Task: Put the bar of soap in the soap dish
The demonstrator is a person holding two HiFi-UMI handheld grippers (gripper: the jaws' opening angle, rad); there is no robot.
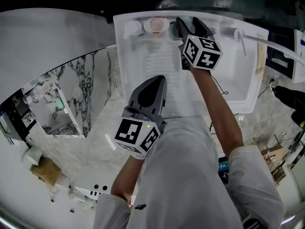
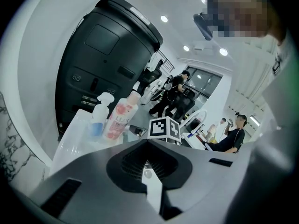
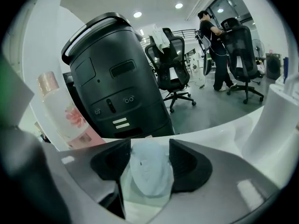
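- Two grippers reach over the white sink (image 1: 125, 66); nearest us, our left gripper (image 1: 156, 82) hovers with its jaws together, empty.
- Farther off, at the sink's far rim, our right gripper (image 1: 190, 26) clasps the pale blue bar of soap (image 3: 147, 171).
- Just left of it stands a pink bottle (image 3: 63, 113).

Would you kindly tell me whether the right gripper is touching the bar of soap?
Cannot tell. In the right gripper view the bar of soap sits between the pads of the right gripper, its sides near both; neither gap nor contact shows plainly.
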